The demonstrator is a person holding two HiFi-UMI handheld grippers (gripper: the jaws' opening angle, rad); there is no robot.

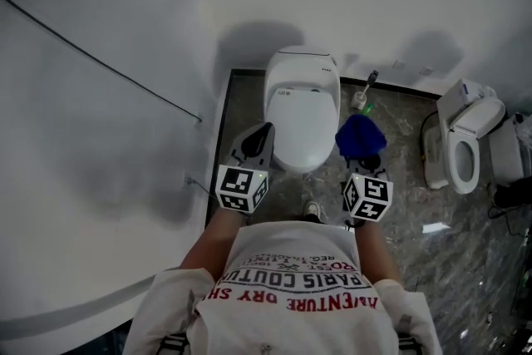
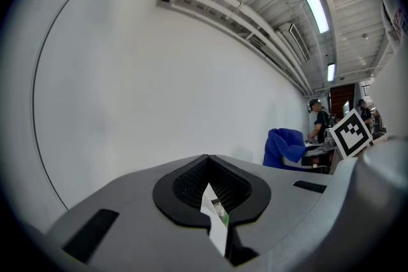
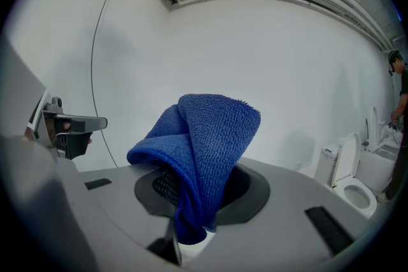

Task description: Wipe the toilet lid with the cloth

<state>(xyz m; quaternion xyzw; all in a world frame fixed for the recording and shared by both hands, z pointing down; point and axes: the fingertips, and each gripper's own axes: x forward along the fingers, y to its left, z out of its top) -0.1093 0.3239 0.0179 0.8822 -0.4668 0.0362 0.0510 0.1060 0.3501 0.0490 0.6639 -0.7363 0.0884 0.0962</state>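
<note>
A white toilet with its lid [image 1: 301, 108] down stands against the wall, straight ahead in the head view. My right gripper [image 1: 363, 158] is held to the right of the bowl and is shut on a folded blue cloth [image 1: 360, 135]. The right gripper view shows the cloth [image 3: 210, 137] bunched up out of the jaws and hiding them, clear of the toilet. My left gripper [image 1: 254, 143] hovers at the bowl's left front side. Its jaws are closed together with nothing between them [image 2: 207, 159].
A second white toilet [image 1: 465, 137] with its lid raised stands at the right. A small bottle or brush [image 1: 363, 91] sits on the floor by the wall behind the cloth. A thin cable [image 1: 100, 62] runs along the white wall at the left. The floor is dark marble.
</note>
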